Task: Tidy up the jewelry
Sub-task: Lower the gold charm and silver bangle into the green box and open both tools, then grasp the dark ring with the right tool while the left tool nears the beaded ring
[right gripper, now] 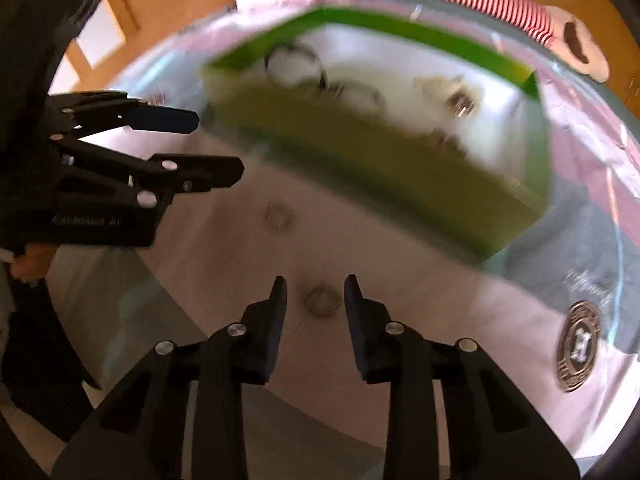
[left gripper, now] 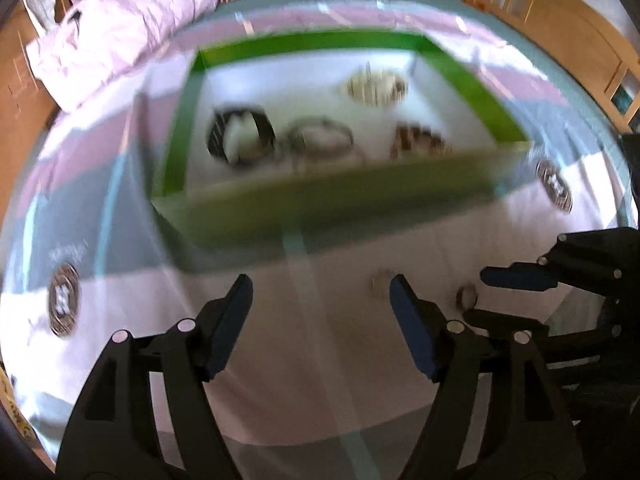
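- On the bedspread (left gripper: 340,360), a green box (left gripper: 340,204) with a white floor is seen, its near wall facing both grippers and its rim edged in brighter green.
- Inside the box, a black bracelet (left gripper: 240,136), a thin wire bangle (left gripper: 320,140), a brown beaded piece (left gripper: 420,142) and a pale beaded piece (left gripper: 376,86) are laid apart from one another; details are lost to blur.
- Before the box's near wall, a strip of bare pink cloth is left open, and two small rings are found on it.
- One ring (right gripper: 322,300) is framed between the parted fingers of the right gripper (right gripper: 314,296); whether it is touched cannot be told.
- The other ring (right gripper: 278,216) lies farther out, between the near wall and the left gripper (left gripper: 320,296).
- The left gripper is held wide apart with nothing between its fingers, hovering over the open cloth.
- A pillow (left gripper: 120,28) is seen beyond the far left corner of the box.
- Round printed badges (left gripper: 63,304) mark the cloth toward its outer edges.
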`<action>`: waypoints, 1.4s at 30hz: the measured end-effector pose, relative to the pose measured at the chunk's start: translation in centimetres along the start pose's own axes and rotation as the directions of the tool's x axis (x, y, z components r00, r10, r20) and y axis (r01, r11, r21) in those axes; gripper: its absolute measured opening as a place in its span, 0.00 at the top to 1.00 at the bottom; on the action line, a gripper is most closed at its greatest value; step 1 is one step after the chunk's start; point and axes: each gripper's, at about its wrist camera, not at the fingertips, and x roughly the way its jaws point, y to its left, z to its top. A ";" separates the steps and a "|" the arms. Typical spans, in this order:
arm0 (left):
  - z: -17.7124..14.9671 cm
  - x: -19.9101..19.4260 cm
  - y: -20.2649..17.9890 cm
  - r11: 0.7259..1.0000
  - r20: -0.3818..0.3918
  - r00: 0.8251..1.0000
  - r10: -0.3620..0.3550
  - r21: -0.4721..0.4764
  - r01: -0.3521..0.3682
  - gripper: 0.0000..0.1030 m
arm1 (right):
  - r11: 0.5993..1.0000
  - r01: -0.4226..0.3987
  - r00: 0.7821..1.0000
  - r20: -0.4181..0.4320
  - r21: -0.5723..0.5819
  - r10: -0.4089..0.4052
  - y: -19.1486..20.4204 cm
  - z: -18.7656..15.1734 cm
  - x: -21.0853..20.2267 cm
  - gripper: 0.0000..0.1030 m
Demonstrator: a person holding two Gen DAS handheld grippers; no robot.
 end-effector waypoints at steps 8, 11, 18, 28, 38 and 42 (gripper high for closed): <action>-0.7 1.0 -2.1 0.998 0.012 0.999 -0.040 0.045 0.040 0.30 | 0.998 0.054 0.998 -0.044 0.012 -0.054 -0.9 0.2 0.8 0.89; -0.8 1.5 -3.1 0.996 0.008 1.000 -0.016 0.083 0.016 0.30 | 0.993 0.111 0.993 -0.040 0.030 -0.109 -1.6 0.2 0.6 0.89; -0.4 2.5 -4.1 0.996 -0.001 1.000 -0.012 0.091 0.012 0.30 | 0.971 0.173 0.985 -0.027 0.166 -0.171 -5.4 0.5 -0.7 0.89; 0.0 3.6 -3.9 0.995 0.002 0.998 0.069 0.078 -0.069 0.58 | 0.974 0.153 0.988 -0.038 0.168 -0.149 -5.4 0.6 -0.6 0.84; -0.2 2.6 -3.3 0.986 0.016 0.990 0.140 0.085 -0.141 0.58 | 0.981 0.096 0.995 0.008 0.167 -0.099 -4.7 0.6 -0.5 0.82; -0.2 2.1 -2.8 0.988 0.015 0.990 0.139 0.070 -0.140 0.55 | 0.991 0.048 0.999 0.016 0.124 -0.051 -3.3 0.8 0.0 0.80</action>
